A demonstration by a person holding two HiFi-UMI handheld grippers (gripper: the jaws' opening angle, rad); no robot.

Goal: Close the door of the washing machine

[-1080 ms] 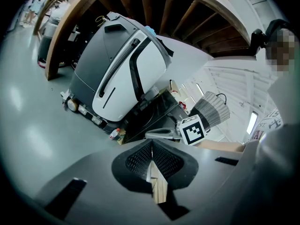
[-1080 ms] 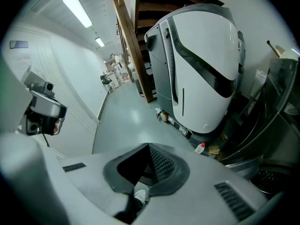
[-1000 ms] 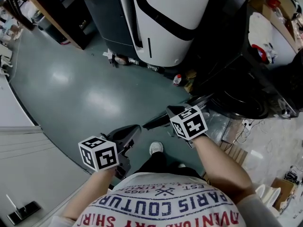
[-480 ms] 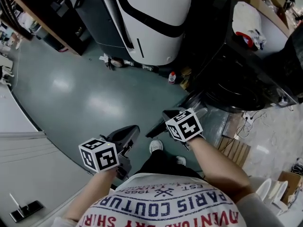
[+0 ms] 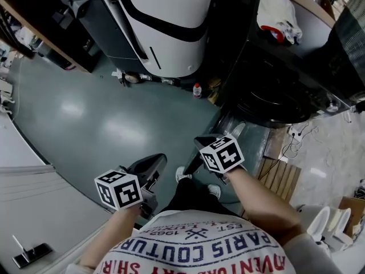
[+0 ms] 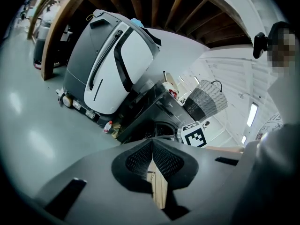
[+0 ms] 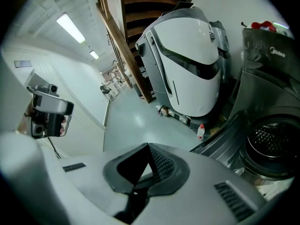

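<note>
Glossy grey-green floor [image 5: 97, 113] is seen underfoot, and at the right stands the dark washing machine [image 5: 296, 67], its door [image 7: 220, 132] swung open beside the drum [image 7: 274, 142]. Closing is judged not yet begun: the right tool [image 7: 149, 146] (pressed together, empty) is held near the door, which is to be pushed closed. The left tool [image 6: 152, 142] is likewise pressed together on nothing. A white-and-black machine [image 5: 171, 21] is parked beyond.

Bare floor [image 5: 97, 119] L; washer door [image 7: 222, 134] (open) across path R.
</note>
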